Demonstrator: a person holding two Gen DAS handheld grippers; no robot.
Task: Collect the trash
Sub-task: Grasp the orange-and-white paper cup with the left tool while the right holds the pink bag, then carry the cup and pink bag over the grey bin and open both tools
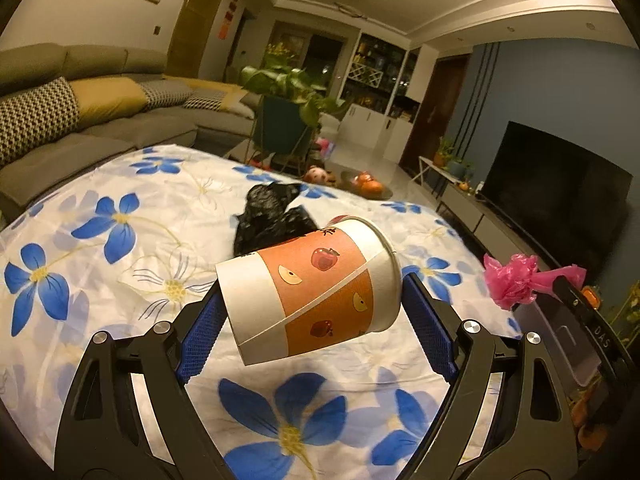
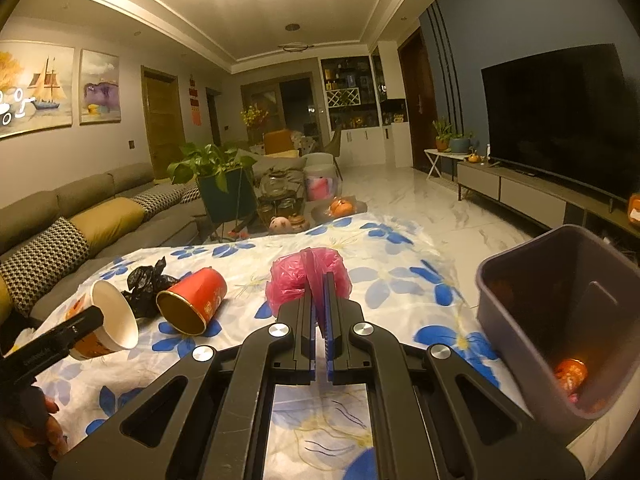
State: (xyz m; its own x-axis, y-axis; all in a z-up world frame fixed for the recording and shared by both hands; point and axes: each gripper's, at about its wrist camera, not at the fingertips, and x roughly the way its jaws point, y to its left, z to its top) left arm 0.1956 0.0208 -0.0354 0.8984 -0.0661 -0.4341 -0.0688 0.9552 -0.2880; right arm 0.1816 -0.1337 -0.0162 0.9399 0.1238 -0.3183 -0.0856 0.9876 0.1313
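Trash lies scattered over the flowered tablecloth (image 2: 384,276), the largest surface in view. A grey bin (image 2: 560,320) hangs past the cloth's right edge, tilted with its mouth toward me; orange scraps sit at its bottom.

My left gripper (image 1: 310,304) carries the white-and-orange paper cup (image 1: 316,288), lifted clear of the cloth. My fingers (image 1: 202,340) stand spread to the cup's length: the left pad bears on its base. Whether the right pad touches the rim I cannot tell for certain. The cup's long axis runs across between the pads, nearly level, mouth to my right and tipped slightly away. In the right wrist view the same cup (image 2: 108,316) shows near the cloth's left edge, its open mouth facing that camera.

My right gripper (image 2: 319,292) has its fingers pressed almost together, pinching a fold of the pink plastic bag (image 2: 304,276), which bunches ahead of the tips over the cloth's middle.

A red paper cup (image 2: 192,300) lies on its side left of centre, mouth toward me, touching a crumpled black bag (image 2: 146,284) behind it.
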